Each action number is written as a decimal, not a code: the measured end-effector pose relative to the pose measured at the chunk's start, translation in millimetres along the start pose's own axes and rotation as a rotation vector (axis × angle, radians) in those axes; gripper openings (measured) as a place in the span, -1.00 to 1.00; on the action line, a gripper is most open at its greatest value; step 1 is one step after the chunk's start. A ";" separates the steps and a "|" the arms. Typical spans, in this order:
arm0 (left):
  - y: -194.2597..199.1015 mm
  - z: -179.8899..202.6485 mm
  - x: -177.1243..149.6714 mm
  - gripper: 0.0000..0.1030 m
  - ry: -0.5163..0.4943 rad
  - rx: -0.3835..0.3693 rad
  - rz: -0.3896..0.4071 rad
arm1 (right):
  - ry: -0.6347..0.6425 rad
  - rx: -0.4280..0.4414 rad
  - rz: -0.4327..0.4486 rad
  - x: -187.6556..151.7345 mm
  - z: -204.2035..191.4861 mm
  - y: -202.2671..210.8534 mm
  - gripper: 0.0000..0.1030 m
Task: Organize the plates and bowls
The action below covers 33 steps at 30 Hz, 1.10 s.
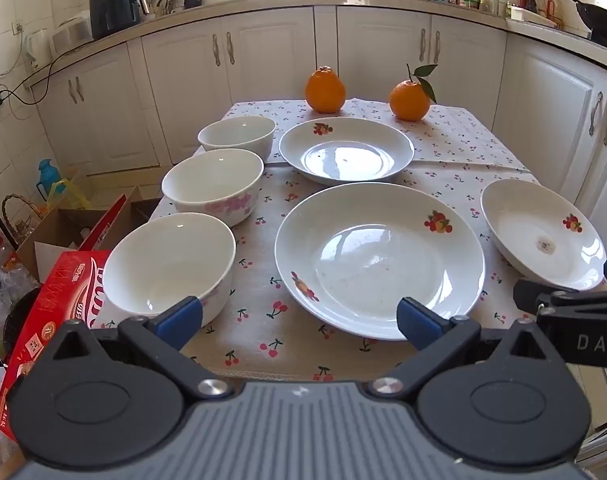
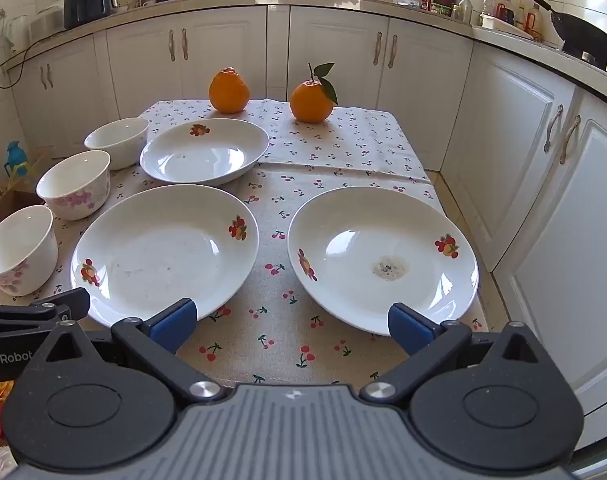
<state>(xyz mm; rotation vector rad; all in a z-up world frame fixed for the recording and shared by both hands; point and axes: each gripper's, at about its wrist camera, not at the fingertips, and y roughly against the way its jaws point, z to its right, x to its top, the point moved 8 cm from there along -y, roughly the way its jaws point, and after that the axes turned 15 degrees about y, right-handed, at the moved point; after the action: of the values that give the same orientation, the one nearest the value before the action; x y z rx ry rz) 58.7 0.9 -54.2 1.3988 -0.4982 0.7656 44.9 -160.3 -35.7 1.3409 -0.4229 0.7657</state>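
three white bowls (image 1: 171,264) (image 1: 213,184) (image 1: 237,134) stand in a row on the surface's left side — one plain, two with pink flowers. three white plates (image 2: 165,250) (image 2: 383,258) (image 2: 205,150) with fruit prints lie beside them. two oranges (image 2: 228,90) (image 2: 311,102) sit at the far edge — one of them with a leafy stem. two cherry-print cloths (image 2: 271,320) (image 2: 355,136) cover the surface.
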 end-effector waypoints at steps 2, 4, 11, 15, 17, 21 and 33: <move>0.1 1.0 -0.2 0.99 -0.021 0.015 0.006 | 0.000 0.001 0.001 0.7 0.2 -0.2 1.00; -0.4 3.8 2.1 0.99 -0.020 0.015 0.003 | 0.000 0.000 -0.001 1.4 0.1 -0.7 1.00; 0.5 1.0 3.7 0.99 -0.006 0.010 0.007 | 0.005 -0.002 0.002 7.8 -3.0 0.9 1.00; 0.9 -1.1 2.8 0.99 0.001 0.008 0.010 | 0.002 0.007 0.005 5.7 -1.8 -0.4 1.00; 0.1 -1.1 2.9 0.99 0.002 0.009 0.011 | 0.003 0.007 0.004 5.3 -1.9 -0.6 1.00; 0.1 -1.2 2.8 0.99 0.006 0.008 0.012 | 0.006 0.003 0.005 5.1 -1.6 0.0 1.00; 0.8 -1.4 2.9 0.99 0.010 0.013 0.013 | 0.008 0.006 0.004 6.6 -2.4 -0.2 1.00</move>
<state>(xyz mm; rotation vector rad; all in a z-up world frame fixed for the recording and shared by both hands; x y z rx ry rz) 59.8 2.8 -51.8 1.4041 -0.4965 0.7873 49.3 -156.3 -31.9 1.3429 -0.4179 0.7761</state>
